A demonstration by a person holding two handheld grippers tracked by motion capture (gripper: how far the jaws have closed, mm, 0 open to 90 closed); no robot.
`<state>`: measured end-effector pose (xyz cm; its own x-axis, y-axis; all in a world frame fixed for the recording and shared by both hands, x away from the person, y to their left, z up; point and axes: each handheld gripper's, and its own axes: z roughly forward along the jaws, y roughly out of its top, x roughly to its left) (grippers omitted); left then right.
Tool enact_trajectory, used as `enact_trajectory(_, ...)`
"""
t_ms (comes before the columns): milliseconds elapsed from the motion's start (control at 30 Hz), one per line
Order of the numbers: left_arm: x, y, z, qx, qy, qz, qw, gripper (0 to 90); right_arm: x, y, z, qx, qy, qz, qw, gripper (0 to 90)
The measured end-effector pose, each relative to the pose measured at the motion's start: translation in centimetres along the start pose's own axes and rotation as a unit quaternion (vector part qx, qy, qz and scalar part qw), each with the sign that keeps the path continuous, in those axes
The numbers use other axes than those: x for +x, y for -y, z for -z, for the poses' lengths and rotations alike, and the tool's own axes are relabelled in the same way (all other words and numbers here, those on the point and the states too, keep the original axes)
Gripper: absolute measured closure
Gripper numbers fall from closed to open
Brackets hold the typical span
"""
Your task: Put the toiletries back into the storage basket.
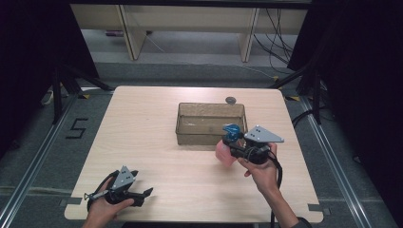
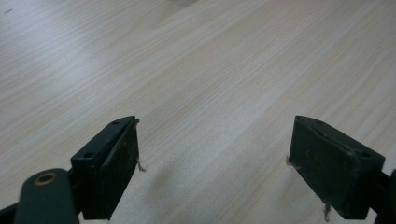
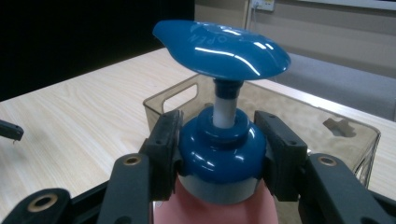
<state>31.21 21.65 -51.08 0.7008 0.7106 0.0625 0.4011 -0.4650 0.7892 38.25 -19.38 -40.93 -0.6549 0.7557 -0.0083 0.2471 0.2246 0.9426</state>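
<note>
Bottle: pink pump bottle [image 1: 225, 152] with a blue pump head [image 3: 219, 47], held off the table [image 1: 142, 142] just outside the bin's near-right corner, at about 4 o'clock from the bin's centre.
Grip: right gripper [image 1: 236, 150] clamped on the blue collar [image 3: 219, 156] under the pump, one jaw on each side; the bottle stands upright between them.
Bin: clear brownish bin [image 1: 211, 137], open top, just beyond the bottle, looks empty.
Step, as I judge it: carrying the bottle to the bin. Do it well by lifting until the base is above the near wall, keeping it upright, moving toward 11 o'clock, then lowering before letting go. The collar is smooth and rounded, so a tilt could let it slip.
Left gripper: [image 1: 142, 194] at the table's 7 o'clock edge, jaws wide apart, nothing between them.
Hard to tell: the bottle's base is cut off in the right gripper view; the small dark disc [image 1: 231, 100] beyond the bin is too small to identify.
</note>
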Motion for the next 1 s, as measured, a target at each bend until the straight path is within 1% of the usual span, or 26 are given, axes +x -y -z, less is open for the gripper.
enact_trajectory(33, 0.0, 0.0, 0.0, 0.000, 0.000, 0.000, 1.0000, 15.7, 0.0, -0.1, -0.1, -0.001, -0.003, -0.009, 1.0000, 53.6)
enact_trajectory(67, 0.0, 0.0, 0.0, -0.001, 0.000, 0.000, 1.0000, 15.6, -0.1, -0.3, -0.1, -0.003, 0.002, -0.002, 1.0000, 53.6)
enact_trajectory(133, 0.0, 0.0, 0.1, 0.003, -0.001, -0.001, 1.0000, 15.6, -0.3, -0.5, -0.2, -0.006, -0.003, -0.008, 0.9999, 53.6)
enact_trajectory(167, 0.0, 0.0, 0.1, 0.004, -0.002, 0.000, 1.0000, 15.6, -0.4, -0.7, -0.2, -0.006, 0.006, -0.002, 1.0000, 53.6)
enact_trajectory(200, 0.0, 0.0, 0.0, -0.002, -0.002, 0.001, 1.0000, 15.6, -0.5, -0.8, -0.1, -0.004, 0.004, -0.006, 1.0000, 53.6)
enact_trajectory(233, 0.0, 0.0, 0.0, -0.002, -0.002, 0.000, 1.0000, 15.7, -0.5, -0.9, -0.2, -0.008, 0.004, -0.011, 0.9999, 53.6)
enact_trajectory(267, 0.0, 0.0, 0.0, -0.001, -0.001, 0.000, 1.0000, 15.7, -0.7, -1.1, -0.2, -0.010, 0.010, 0.001, 0.9999, 53.6)
enact_trajectory(300, 0.0, 0.0, 0.1, 0.003, -0.001, 0.000, 1.0000, 15.6, -0.7, -1.2, -0.3, -0.010, 0.003, -0.006, 0.9999, 53.6)
enact_trajectory(433, 0.0, 0.0, 0.1, 0.004, -0.002, -0.002, 1.0000, 15.7, -1.1, -1.8, -0.6, -0.010, 0.002, -0.012, 0.9999, 53.6)
enact_trajectory(467, 0.0, 0.0, 0.0, -0.002, -0.002, 0.001, 1.0000, 15.6, -1.1, -1.9, -0.6, -0.011, 0.005, -0.013, 0.9998, 53.6)
enact_trajectory(500, 0.1, 0.0, 0.0, -0.001, -0.002, 0.000, 1.0000, 15.7, -1.3, -2.1, -0.6, -0.007, 0.010, -0.005, 0.9999, 53.6)
enact_trajectory(533, 0.1, 0.0, 0.1, 0.003, -0.007, -0.002, 1.0000, 15.7, -1.2, -2.1, -0.7, -0.007, 0.008, -0.012, 0.9999, 53.6)
enact_trajectory(567, 0.2, 0.0, 0.1, 0.003, -0.007, -0.009, 0.9999, 15.7, -1.4, -2.2, -0.8, -0.007, 0.007, -0.008, 0.9999, 53.6)
enact_trajectory(600, 0.2, 0.0, 0.1, 0.003, -0.007, -0.009, 0.9999, 15.6, -1.4, -2.2, -0.8, -0.007, 0.007, -0.008, 0.9999, 53.6)
enact_trajectory(633, 0.0, 0.0, 0.0, -0.006, -0.001, 0.004, 1.0000, 15.6, -1.5, -2.4, -0.8, -0.009, 0.013, -0.001, 0.9999, 53.6)
enact_trajectory(667, 0.0, 0.0, 0.0, -0.002, -0.001, 0.002, 1.0000, 15.7, -1.4, -2.6, -0.9, -0.010, 0.012, -0.010, 0.9998, 53.6)
enact_trajectory(700, 0.0, 0.0, 0.1, 0.004, -0.003, -0.002, 1.0000, 15.6, -1.5, -2.7, -0.9, -0.013, 0.013, -0.011, 0.9998, 53.6)
enact_trajectory(733, 0.0, 0.0, 0.1, 0.002, -0.006, 0.000, 1.0000, 15.7, -1.6, -2.8, -0.9, -0.012, 0.010, -0.005, 0.9999, 53.6)
enact_trajectory(767, 0.0, 0.0, 0.1, 0.002, -0.006, 0.002, 1.0000, 15.7, -1.5, -2.9, -1.0, -0.013, 0.012, -0.013, 0.9998, 53.6)
enact_trajectory(800, 0.0, 0.0, 0.1, 0.002, -0.006, 0.002, 1.0000, 15.7, -1.6, -3.0, -1.0, -0.011, 0.008, -0.008, 0.9999, 53.6)
enact_trajectory(833, 0.3, -0.1, 0.0, -0.002, -0.005, -0.012, 0.9999, 15.7, -1.7, -3.1, -1.0, -0.014, 0.008, -0.005, 0.9999, 53.6)
enact_trajectory(867, 0.1, 0.0, 0.0, -0.002, -0.002, -0.002, 1.0000, 15.7, -1.7, -3.2, -1.0, -0.016, 0.012, -0.007, 0.9998, 53.6)
enact_trajectory(900, 0.0, 0.0, 0.1, 0.004, -0.002, 0.000, 1.0000, 15.7, -1.7, -3.3, -1.1, -0.015, 0.011, -0.015, 0.9997, 53.6)
enact_trajectory(933, 0.0, 0.0, 0.1, 0.004, 0.000, 0.001, 1.0000, 15.7, -1.9, -3.4, -1.1, -0.019, 0.010, -0.008, 0.9997, 53.6)
enact_trajectory(967, 0.0, 0.0, 0.1, 0.005, -0.003, 0.000, 1.0000, 15.7, -1.9, -3.5, -1.2, -0.017, 0.006, -0.014, 0.9997, 53.6)
enact_trajectory(1000, 0.1, 0.0, 0.0, -0.002, -0.005, -0.007, 1.0000, 15.7, -1.9, -3.5, -1.2, -0.017, 0.006, -0.018, 0.9997, 53.6)
